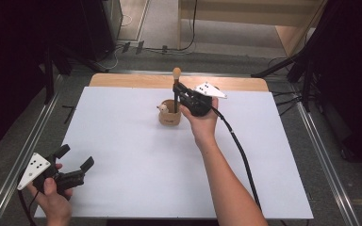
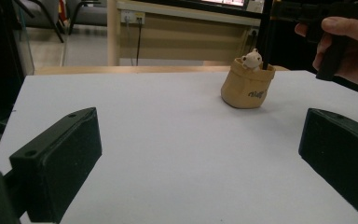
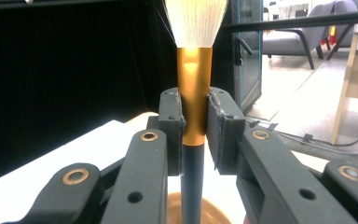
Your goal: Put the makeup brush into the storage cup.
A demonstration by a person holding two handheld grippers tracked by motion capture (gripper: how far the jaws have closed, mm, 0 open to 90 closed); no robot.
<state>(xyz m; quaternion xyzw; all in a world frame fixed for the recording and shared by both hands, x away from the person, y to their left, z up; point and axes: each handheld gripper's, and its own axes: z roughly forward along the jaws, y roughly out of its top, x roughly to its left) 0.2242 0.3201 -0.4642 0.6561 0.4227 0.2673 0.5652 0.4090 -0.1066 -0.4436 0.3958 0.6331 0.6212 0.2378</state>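
While gripped upright between the closed jaws of the right gripper (image 1: 178, 89), stands over the tan pot (image 1: 169, 114) with its handle running down into the opening: a makeup brush (image 1: 176, 87), black handle, gold ferrule, pale bristle head on top. Sits toward the far middle of the white table (image 1: 169, 165), that pot, with a small white bear figure (image 1: 162, 108) perched at its rim.

From the right gripper view, shown close: pads (image 3: 172, 121) clamped on the gold ferrule of the brush (image 3: 194, 93), white bristles fanning above, black handle dropping toward the pot's brown rim (image 3: 214, 212) at the bottom edge. Not readable from above, that exact grasp point.

From the left gripper view, seen low across the table: the pot (image 2: 248, 85) from the side with dark lettering on its front, the bear figure (image 2: 251, 59) peeking out, the brush handle (image 2: 266, 42) as a thin dark line beside it, and the right hand (image 2: 349, 51) high at the edge.

Held near the table's front left corner, well apart from the pot: the left gripper (image 1: 78, 165), jaws spread wide, nothing between them.
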